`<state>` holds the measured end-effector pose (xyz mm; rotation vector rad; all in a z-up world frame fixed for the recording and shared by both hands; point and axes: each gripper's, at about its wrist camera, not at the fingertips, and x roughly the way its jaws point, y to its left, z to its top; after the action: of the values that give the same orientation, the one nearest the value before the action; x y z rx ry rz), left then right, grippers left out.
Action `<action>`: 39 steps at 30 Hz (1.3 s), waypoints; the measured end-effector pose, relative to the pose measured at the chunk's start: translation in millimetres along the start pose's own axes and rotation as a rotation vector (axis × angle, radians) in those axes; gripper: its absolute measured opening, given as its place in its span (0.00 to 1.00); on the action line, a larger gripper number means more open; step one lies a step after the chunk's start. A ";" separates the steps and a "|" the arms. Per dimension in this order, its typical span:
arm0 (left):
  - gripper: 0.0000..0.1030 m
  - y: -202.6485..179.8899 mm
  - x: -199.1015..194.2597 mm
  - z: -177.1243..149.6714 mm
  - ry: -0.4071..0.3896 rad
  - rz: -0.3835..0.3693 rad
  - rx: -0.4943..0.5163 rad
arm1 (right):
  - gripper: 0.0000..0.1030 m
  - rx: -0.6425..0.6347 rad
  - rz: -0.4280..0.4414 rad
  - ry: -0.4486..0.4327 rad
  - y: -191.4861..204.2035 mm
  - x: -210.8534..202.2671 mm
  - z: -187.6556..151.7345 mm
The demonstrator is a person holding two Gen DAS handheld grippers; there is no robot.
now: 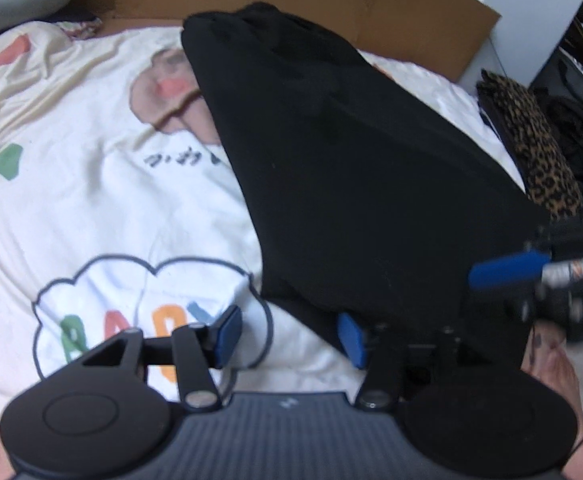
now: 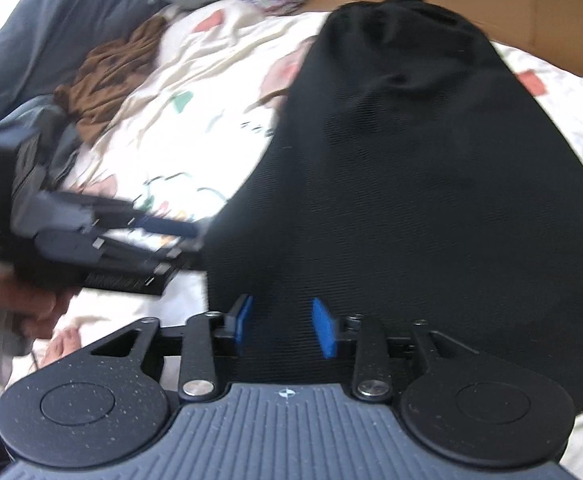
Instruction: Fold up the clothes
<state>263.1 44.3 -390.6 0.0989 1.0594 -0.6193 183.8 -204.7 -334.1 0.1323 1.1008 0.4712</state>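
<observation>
Left wrist view: my left gripper (image 1: pixel 289 334) low over white cartoon-print bedsheet (image 1: pixel 91 208), jaws apart, nothing pinched; right pad at near edge of long black knit garment (image 1: pixel 351 160). Garment lies flat on sheet, running from near edge up toward brown cardboard sheet (image 1: pixel 311 0). My right gripper (image 2: pixel 281 328) over garment's near end, jaws parted, black fabric beneath and between blue pads (image 2: pixel 323 328), no squeeze visible. Leopard-print cloth (image 1: pixel 539 148) off right edge; brown crumpled cloth (image 2: pixel 107 76) far left.
</observation>
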 end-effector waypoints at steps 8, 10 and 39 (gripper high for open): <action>0.55 -1.8 -8.0 12.8 -0.065 -0.013 -0.026 | 0.41 -0.089 0.024 0.026 27.2 11.4 -8.2; 0.55 -4.7 -7.6 14.8 -0.071 -0.016 -0.021 | 0.40 -0.100 0.021 0.028 29.9 13.8 -9.7; 0.51 0.8 14.1 2.2 -0.092 0.082 0.109 | 0.04 -0.041 0.054 0.014 15.0 -0.5 -15.4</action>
<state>270.0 38.2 -401.5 0.2058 0.9280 -0.6016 165.6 -193.4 -335.7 0.1237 1.1026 0.5437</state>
